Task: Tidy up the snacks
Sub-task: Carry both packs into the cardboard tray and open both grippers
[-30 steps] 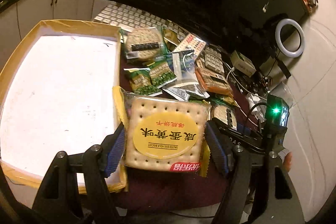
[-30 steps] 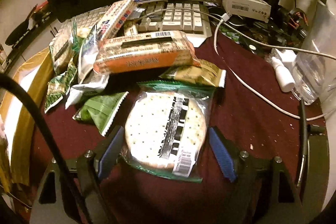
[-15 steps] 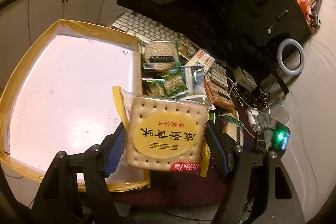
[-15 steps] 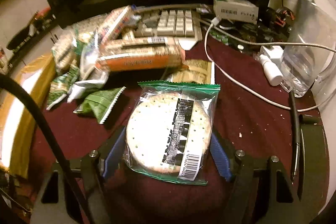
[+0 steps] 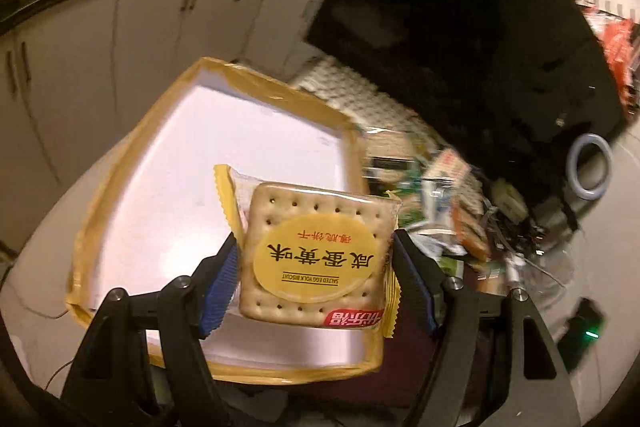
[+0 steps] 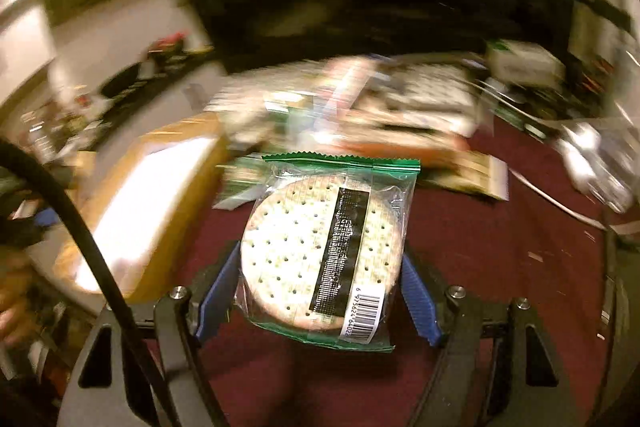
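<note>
The left gripper (image 5: 316, 267) had its jaws clamped on the two side edges of a square salted egg yolk biscuit packet (image 5: 316, 251), held in the air above the near right part of the yellow-rimmed tray (image 5: 132, 187). The right gripper (image 6: 320, 287) had its jaws pressed against a round cracker packet (image 6: 324, 251) in clear film with green seams, carried above the dark red counter (image 6: 500, 267).

Both packets looked light and thin — brittle crackers inside slick, crinkly wrapping. Judging from this, a hard squeeze could snap the biscuits, and the film might slide between the blue pads (image 5: 218, 291). Holding across the stiff cracker edges, as here, seemed safer than pinching the loose crimped ends.

Farther off lay the blurred pile of remaining snacks (image 6: 360, 115) on the counter, beside the tray — too smeared to tell apart.
</note>
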Available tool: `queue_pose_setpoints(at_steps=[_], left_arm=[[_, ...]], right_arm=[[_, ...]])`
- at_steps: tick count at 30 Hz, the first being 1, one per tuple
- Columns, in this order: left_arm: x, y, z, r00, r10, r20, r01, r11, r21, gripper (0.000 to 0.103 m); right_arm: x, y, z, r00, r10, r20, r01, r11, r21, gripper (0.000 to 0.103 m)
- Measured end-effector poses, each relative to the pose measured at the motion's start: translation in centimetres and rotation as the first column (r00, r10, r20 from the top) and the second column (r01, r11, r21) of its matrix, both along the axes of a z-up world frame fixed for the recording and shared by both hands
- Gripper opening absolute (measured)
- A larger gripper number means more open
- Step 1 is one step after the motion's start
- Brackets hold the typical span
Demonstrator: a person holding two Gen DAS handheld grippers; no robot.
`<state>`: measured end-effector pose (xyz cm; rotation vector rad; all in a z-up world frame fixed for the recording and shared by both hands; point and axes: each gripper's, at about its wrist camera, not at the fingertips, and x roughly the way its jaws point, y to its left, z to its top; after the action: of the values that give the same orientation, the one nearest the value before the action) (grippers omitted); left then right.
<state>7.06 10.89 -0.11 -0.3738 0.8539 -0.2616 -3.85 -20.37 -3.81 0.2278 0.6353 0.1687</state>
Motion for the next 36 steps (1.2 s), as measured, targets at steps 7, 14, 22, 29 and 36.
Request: queue_pose_setpoints(at_steps=[7, 14, 22, 29, 36], left_arm=[[0.4, 2.0, -2.5, 0.99, 0.119, -0.078, -0.107, 0.984, 0.142, 0.074], [0.4, 4.1, -4.7, 0.972, 0.187, -0.14, -0.16, 0.97, 0.183, 0.074], [0.7, 4.9, -5.4, 0.973, 0.174, -0.153, -0.147, 0.974, 0.172, 0.075], [0.2, 4.2, -5.2, 0.986, 0.126, -0.106, -0.11, 0.983, 0.144, 0.086], [-1.0, 3.9, -4.1, 0.987, 0.155, -0.034, -0.153, 0.986, 0.061, 0.092]], right_arm=[[5.0, 8.5, 2.1, 0.95, 0.311, 0.014, -0.312, 0.95, 0.014, 0.075], [8.7, 15.2, -0.8, 0.921, 0.379, -0.088, -0.388, 0.913, -0.129, 0.075], [8.4, 18.6, -2.5, 0.9, 0.402, -0.17, -0.433, 0.87, -0.234, 0.075], [7.9, 17.5, -2.4, 0.917, 0.377, -0.132, -0.398, 0.893, -0.21, 0.076], [7.0, 13.6, -0.4, 0.925, 0.379, -0.023, -0.38, 0.923, -0.057, 0.078]])
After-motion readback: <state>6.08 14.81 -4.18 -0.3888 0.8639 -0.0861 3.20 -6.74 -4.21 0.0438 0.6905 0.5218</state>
